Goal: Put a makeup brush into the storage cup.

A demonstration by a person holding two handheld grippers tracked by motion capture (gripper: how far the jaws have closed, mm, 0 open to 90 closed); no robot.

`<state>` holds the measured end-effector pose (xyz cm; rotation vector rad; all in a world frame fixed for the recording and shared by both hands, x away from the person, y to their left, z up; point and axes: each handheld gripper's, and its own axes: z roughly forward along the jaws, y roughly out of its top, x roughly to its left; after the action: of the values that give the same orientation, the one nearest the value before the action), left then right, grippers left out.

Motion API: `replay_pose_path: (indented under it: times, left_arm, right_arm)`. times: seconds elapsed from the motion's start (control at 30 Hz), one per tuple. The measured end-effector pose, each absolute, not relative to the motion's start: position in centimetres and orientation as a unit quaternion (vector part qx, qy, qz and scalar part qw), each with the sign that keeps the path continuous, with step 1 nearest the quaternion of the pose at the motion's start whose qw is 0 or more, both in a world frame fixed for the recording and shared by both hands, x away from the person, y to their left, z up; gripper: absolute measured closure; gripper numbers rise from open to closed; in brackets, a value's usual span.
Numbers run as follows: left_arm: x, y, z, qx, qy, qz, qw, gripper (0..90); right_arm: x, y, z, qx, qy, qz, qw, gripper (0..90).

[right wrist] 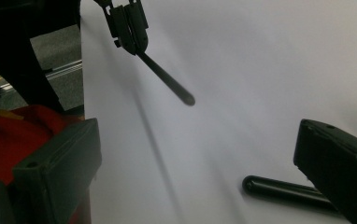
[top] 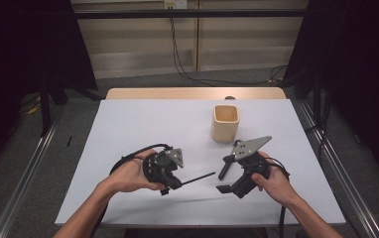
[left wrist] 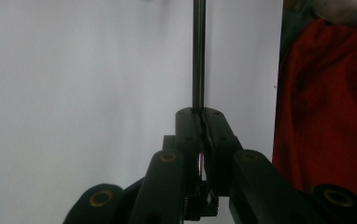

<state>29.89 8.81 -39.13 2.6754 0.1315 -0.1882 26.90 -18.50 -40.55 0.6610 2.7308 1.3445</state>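
My left gripper [top: 179, 183] sits at the table's front left, shut on one end of a thin dark rod [top: 198, 178] that points right just above the white tabletop. The left gripper view shows the jaws [left wrist: 200, 113] pinched on the rod [left wrist: 198, 56]. My right gripper [top: 227, 177] is at the front right, facing left, jaws wide open with nothing between them [right wrist: 197, 137]. In the right gripper view, a thicker black stick [right wrist: 279, 189] lies on the table by its far jaw; it also appears from above [top: 225, 167]. The left gripper [right wrist: 127, 25] and rod [right wrist: 167, 80] are seen farther off.
A pale wooden cup [top: 225, 123] stands upright behind the right gripper, right of centre. The white table [top: 143, 124] is bare to the left and at the back. Metal rails and cables run along the floor beside it. Red clothing [left wrist: 326, 107] is at the table's near edge.
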Motion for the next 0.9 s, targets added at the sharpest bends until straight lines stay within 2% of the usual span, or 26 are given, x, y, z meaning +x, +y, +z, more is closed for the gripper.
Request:
replay_pose_path:
  times: [0.37,0.9]
  left_arm:
    - [30.1,8.2,-39.1,0.979,0.034,-0.065,0.188,85.8]
    - [30.5,7.9,-38.7,0.987,0.020,-0.062,0.145,85.8]
  right_arm:
    - [28.2,-17.4,-40.5,0.185,0.906,0.379,-0.027,1.4]
    - [29.1,-14.7,-40.8,0.129,0.953,0.269,-0.049,3.4]
